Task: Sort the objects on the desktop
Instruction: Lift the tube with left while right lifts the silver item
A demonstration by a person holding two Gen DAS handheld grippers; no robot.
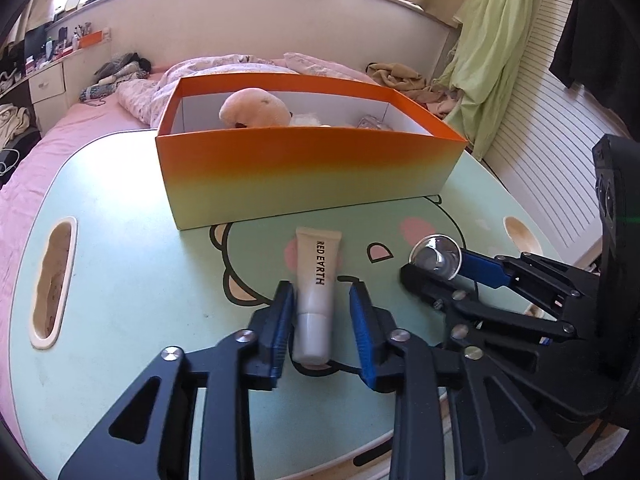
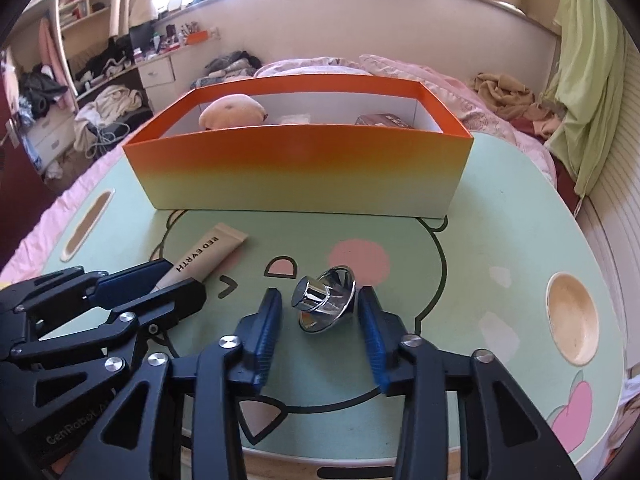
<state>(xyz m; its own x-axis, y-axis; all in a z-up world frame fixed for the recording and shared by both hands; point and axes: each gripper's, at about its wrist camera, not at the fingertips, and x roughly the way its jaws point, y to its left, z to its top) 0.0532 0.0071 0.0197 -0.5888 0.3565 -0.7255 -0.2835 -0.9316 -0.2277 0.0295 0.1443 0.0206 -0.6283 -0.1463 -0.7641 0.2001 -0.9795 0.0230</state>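
Across centre of both frames: mint desk (image 1: 132, 248), we see orange box (image 1: 304, 164) at far edge, plush toy (image 1: 252, 108) already inside. Lower centre, left view: left tool (image 1: 320, 312) open, straddling cream tube (image 1: 316, 292); one pad looks close against it, other clear. Tube lies flat, long axis toward box, cap end nearest us. Lower centre, right view: right tool (image 2: 318, 316) open around chrome knob (image 2: 324, 300), stem tilted toward us, pads apart from it. We judge grasp step in hand; next: close, lift, carry over box wall.
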